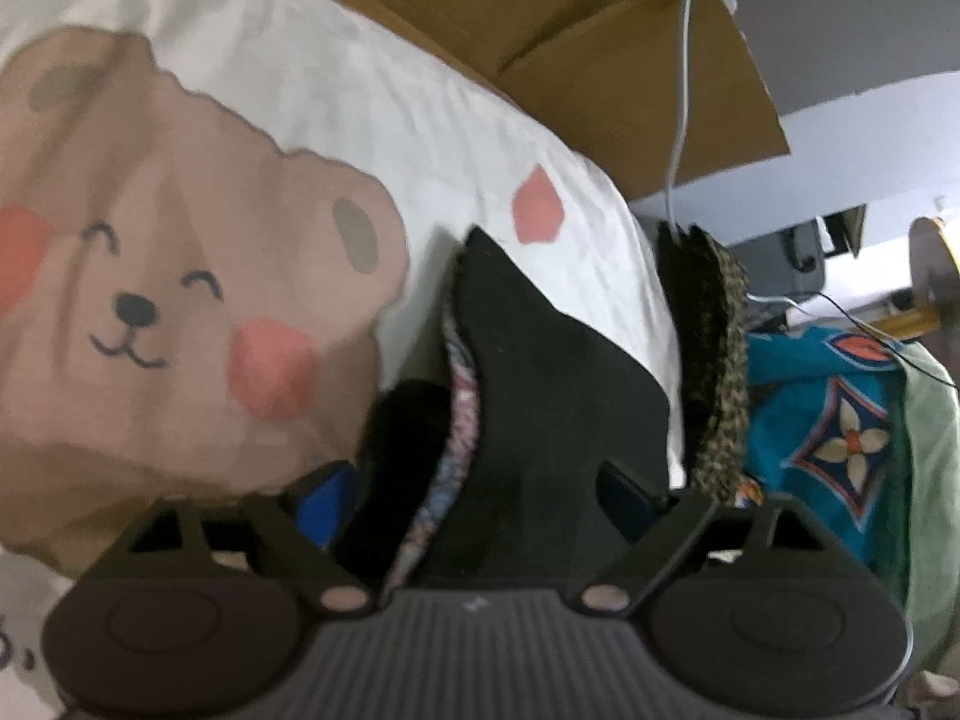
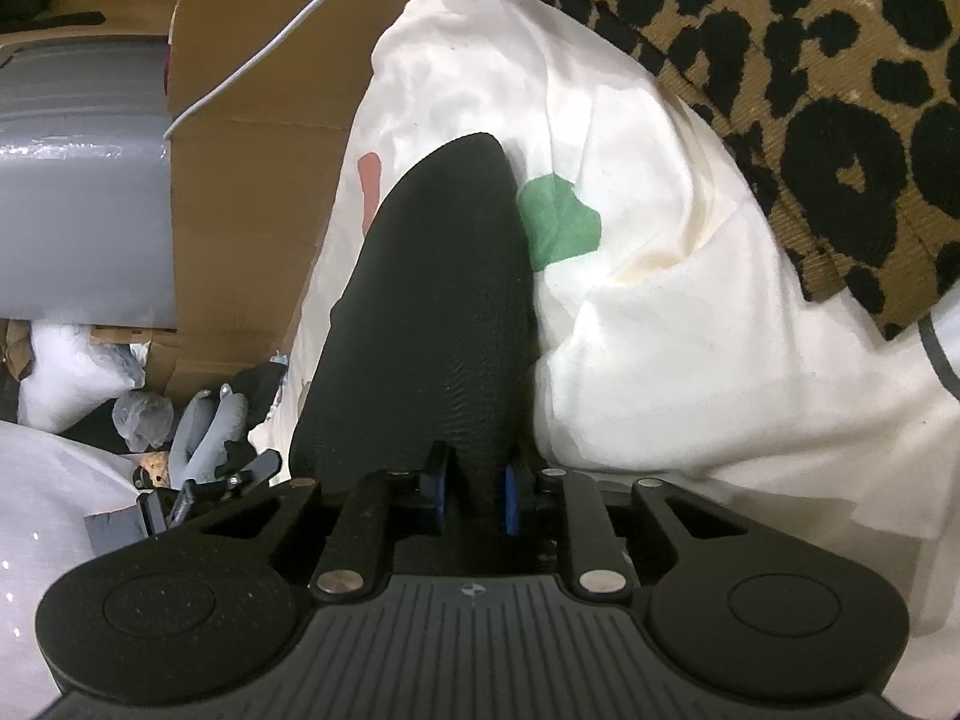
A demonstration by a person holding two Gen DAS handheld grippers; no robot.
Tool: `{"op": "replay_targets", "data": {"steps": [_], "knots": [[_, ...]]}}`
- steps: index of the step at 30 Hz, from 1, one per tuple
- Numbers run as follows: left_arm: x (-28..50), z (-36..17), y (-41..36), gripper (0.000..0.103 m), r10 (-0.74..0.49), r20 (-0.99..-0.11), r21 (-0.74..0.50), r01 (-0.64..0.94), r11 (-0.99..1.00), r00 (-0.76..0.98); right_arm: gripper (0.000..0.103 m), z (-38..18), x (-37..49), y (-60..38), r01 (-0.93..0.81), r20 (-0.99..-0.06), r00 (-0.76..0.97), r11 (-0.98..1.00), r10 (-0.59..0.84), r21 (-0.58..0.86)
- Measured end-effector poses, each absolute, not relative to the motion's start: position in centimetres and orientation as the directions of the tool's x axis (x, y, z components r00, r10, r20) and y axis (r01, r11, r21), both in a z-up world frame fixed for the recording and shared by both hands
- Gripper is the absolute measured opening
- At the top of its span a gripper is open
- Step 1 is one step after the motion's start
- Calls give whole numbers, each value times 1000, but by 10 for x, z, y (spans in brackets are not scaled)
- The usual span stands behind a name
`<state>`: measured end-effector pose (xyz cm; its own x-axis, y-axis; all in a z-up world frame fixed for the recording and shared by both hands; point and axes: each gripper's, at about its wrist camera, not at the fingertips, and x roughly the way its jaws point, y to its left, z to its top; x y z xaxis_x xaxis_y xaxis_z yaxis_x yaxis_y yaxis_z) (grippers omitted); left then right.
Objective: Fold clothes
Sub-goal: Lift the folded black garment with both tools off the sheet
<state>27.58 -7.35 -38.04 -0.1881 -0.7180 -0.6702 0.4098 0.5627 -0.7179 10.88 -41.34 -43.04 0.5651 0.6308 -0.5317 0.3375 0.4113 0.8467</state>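
A black garment [image 1: 540, 372] with a pale patterned lining [image 1: 462, 420] rises in a fold between the wide-apart fingers of my left gripper [image 1: 477, 498]. Its blue pads [image 1: 324, 504] stand clear of the cloth, so this gripper is open. In the right wrist view the same black garment [image 2: 432, 300] runs away from me over a white bed sheet [image 2: 660, 330]. My right gripper [image 2: 475, 495] is shut on its near end, with the blue pads [image 2: 510, 498] pinching the fabric.
The white sheet carries a brown bear print [image 1: 150, 276]. A leopard-print garment [image 2: 810, 90] lies at the upper right. Cardboard boxes [image 1: 600, 30] and a white cable [image 1: 681, 90] stand behind the bed. A teal patterned cloth [image 1: 840, 432] lies to the right.
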Motion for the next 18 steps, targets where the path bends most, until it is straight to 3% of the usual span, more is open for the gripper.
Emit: {"op": "replay_targets", "data": {"steps": [8,10,12,15,18], "knots": [[277,-390,-82,89,-701,-675,-711,459,534,-231,19,-434,112,-410,337,-532,555,411,640,847],[276,-389,-86,80,-700,-673,-708,484,515,-239,20,-435,114,-409,338,-533,554,413,639,846],[275,-391,-91,59,-687,-680,-703,494,512,-255,20,-436,115,-408,342,-533,564,409,631,846],[275,-390,-93,43,-680,-686,-696,511,505,-261,20,-432,117,-406,325,-520,580,408,627,853],[275,-385,-91,41,-674,-690,-690,519,504,-263,8,-419,118,-401,278,-522,584,450,622,848]]}}
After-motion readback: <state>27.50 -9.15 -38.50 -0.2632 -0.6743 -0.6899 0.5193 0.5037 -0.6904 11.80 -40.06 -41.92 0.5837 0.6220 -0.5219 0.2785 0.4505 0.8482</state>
